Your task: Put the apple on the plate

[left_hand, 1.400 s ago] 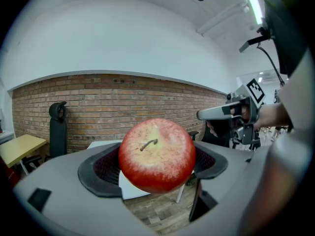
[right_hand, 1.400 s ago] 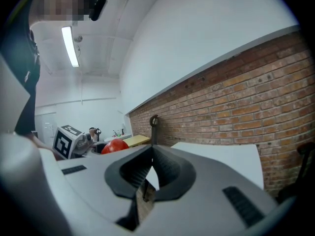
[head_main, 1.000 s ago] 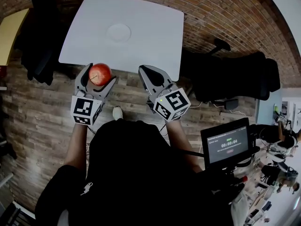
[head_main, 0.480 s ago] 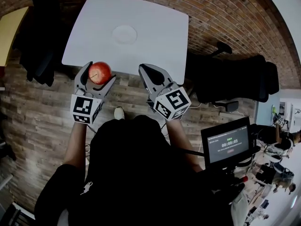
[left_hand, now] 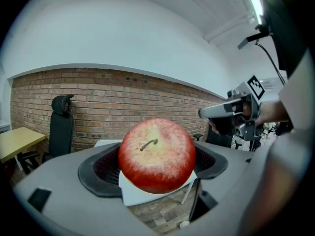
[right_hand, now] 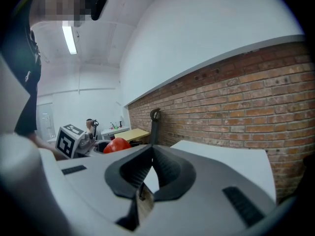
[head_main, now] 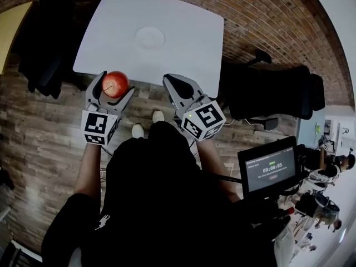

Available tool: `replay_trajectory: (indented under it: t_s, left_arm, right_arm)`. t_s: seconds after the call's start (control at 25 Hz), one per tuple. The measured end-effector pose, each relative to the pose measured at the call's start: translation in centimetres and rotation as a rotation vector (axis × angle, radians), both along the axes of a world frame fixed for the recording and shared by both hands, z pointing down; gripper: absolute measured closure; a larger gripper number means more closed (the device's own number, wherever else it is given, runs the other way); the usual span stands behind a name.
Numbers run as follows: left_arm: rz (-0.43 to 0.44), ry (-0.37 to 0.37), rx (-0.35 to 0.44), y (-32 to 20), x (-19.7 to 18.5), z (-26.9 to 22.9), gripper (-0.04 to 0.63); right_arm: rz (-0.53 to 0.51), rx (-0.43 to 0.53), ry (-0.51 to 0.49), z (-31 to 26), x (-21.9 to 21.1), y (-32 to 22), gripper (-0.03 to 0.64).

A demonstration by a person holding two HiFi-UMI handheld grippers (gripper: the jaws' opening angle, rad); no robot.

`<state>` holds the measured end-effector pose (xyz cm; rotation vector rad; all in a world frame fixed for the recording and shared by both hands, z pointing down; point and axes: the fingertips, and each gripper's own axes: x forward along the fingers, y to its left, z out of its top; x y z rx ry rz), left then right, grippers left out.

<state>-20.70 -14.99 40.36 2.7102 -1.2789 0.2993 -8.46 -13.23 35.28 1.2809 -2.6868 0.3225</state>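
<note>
A red apple (head_main: pixel 115 84) with its stem up sits between the jaws of my left gripper (head_main: pixel 115 83), which is shut on it just short of the white table's (head_main: pixel 189 49) near edge. In the left gripper view the apple (left_hand: pixel 156 154) fills the gap between the dark pads (left_hand: pixel 101 168). A flat white plate (head_main: pixel 150 37) lies at the middle of the table, beyond both grippers. My right gripper (head_main: pixel 171 82) hovers beside the left one at the table's edge, shut and empty; its pads (right_hand: pixel 165 168) meet at the tips. The right gripper view also catches the apple (right_hand: pixel 116 145).
A black office chair (head_main: pixel 278 90) stands right of the table and a dark chair (head_main: pixel 41 65) left of it. A yellow table (head_main: pixel 14 32) is at far left. A screen with a timer (head_main: pixel 270 171) is at lower right. A brick wall (head_main: pixel 267 15) runs behind the table.
Both grippers have come closer to the table's near edge, the apple still held in the left one. The person's feet now show on the wooden floor.
</note>
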Motion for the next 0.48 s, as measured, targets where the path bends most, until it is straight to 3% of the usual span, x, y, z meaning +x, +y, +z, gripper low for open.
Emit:
replay_trajectory:
  t_s: [0.48]
  left_arm:
    - [-0.033, 0.005, 0.008, 0.9, -0.6, 0.2, 0.175]
  right_arm:
    - [-0.044, 0.037, -0.001, -0.9, -1.2, -0.4, 0.612]
